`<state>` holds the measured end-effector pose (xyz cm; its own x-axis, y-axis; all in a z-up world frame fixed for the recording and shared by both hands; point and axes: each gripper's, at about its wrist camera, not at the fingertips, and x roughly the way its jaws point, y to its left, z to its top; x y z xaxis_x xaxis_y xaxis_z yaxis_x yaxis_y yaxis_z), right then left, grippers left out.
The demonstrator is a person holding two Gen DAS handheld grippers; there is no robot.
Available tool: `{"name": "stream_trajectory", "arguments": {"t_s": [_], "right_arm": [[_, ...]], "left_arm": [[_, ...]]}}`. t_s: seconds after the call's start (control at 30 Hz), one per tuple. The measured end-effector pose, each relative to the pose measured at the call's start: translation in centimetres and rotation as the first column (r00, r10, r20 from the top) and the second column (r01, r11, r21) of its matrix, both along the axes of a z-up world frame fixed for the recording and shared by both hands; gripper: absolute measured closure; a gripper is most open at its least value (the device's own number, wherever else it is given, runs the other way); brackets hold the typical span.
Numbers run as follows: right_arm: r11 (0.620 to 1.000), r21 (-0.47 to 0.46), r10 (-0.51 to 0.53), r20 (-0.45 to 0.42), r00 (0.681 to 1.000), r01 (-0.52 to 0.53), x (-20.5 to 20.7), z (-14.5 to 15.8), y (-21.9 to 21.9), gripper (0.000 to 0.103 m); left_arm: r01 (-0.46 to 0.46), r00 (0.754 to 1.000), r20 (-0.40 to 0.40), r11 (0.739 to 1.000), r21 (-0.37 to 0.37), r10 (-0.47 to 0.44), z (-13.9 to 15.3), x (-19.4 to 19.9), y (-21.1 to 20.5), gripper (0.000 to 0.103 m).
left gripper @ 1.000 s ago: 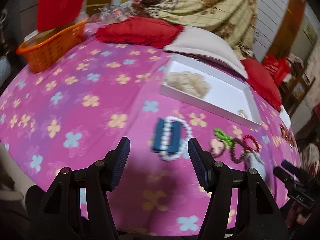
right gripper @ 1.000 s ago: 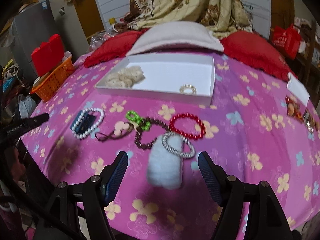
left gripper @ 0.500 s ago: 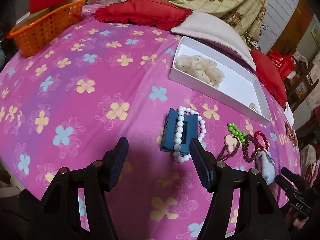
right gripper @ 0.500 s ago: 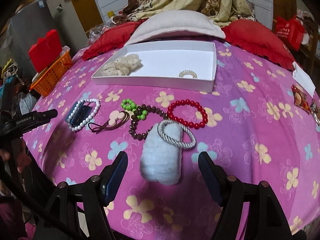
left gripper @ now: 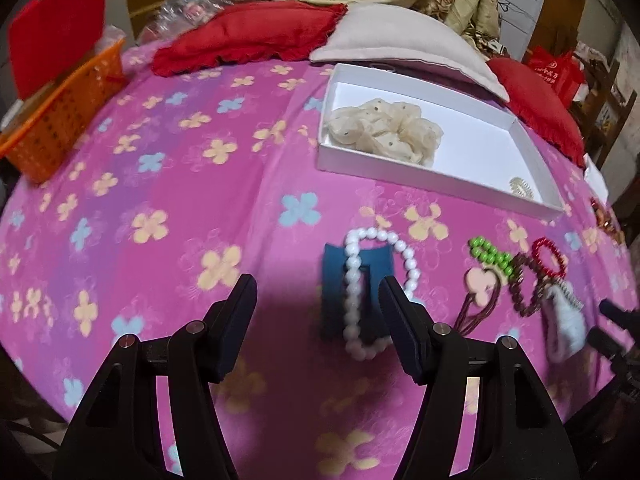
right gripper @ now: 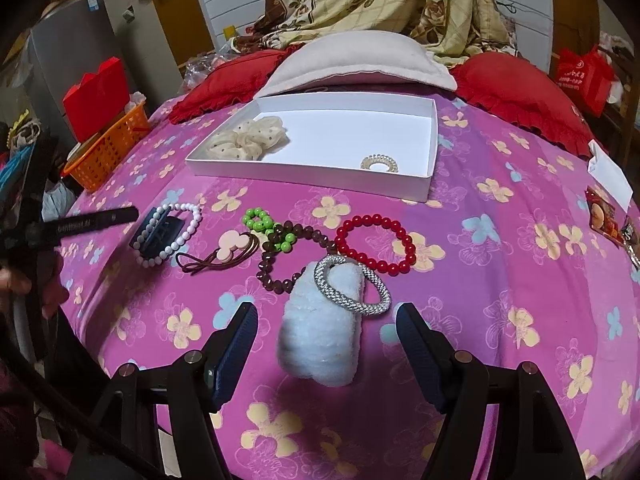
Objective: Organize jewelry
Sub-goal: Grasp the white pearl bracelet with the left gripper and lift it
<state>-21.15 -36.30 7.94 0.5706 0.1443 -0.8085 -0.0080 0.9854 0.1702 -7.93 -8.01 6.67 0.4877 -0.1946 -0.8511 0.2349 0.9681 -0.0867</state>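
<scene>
A white tray [right gripper: 304,170] on the pink flowered cover holds a cream scrunchie [right gripper: 250,136] and a clear coil hair tie [right gripper: 379,163]. In front lie a white bead bracelet [right gripper: 188,224] over a blue clip [right gripper: 158,236], a green bead tie [right gripper: 260,220], a pink hair tie [right gripper: 228,250], a dark bead bracelet [right gripper: 276,272], a red bead bracelet [right gripper: 376,244] and a silver bangle [right gripper: 352,290] on a fluffy white clip [right gripper: 324,340]. My left gripper [left gripper: 320,320] is open just left of the white bracelet [left gripper: 356,292]. My right gripper [right gripper: 326,344] is open around the fluffy clip.
An orange basket [right gripper: 106,152] with a red box stands at the far left. Red and white pillows [right gripper: 352,64] lie behind the tray. A card and snack packets [right gripper: 604,208] lie at the right edge.
My left gripper has moved closer to the white bracelet and blue clip, which now sit by its right finger. My right gripper has edged forward around the fluffy clip.
</scene>
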Motion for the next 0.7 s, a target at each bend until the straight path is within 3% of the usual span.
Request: {"name": "stream_trajectory", "arguments": {"t_s": [0.13,0.23,0.43,0.6,0.7], "right_arm": [[1.0,0.006,-0.003,-0.003,1.0,0.003,0.2,-0.1,-0.1,0.033],[1.0,0.009,-0.003,-0.01,1.0,0.003,0.2,-0.3,-0.2,0.033],[0.999,0.026,-0.018,-0.015,1.0,0.019,0.2,-0.4,-0.9,0.033],[0.998,0.043,-0.037,-0.02,0.999,0.038,0.3,-0.5,-1.6,0.033],[0.998,0.053,-0.044,-0.023,0.999,0.045,0.5,-0.6,-1.9,0.033]], "left_arm": [[0.023,0.998,-0.055,0.999,-0.027,-0.025,0.4,3.0,-0.9,0.04],[0.092,0.992,-0.095,0.995,0.038,-0.088,0.3,4.7,-2.8,0.04],[0.295,0.947,-0.201,0.924,0.244,-0.25,-1.7,6.9,-7.0,0.04],[0.381,0.908,-0.3,0.876,0.296,-0.294,-3.7,7.9,-8.0,0.04],[0.401,0.894,-0.334,0.866,0.3,-0.298,-4.6,8.3,-8.2,0.04]]}}
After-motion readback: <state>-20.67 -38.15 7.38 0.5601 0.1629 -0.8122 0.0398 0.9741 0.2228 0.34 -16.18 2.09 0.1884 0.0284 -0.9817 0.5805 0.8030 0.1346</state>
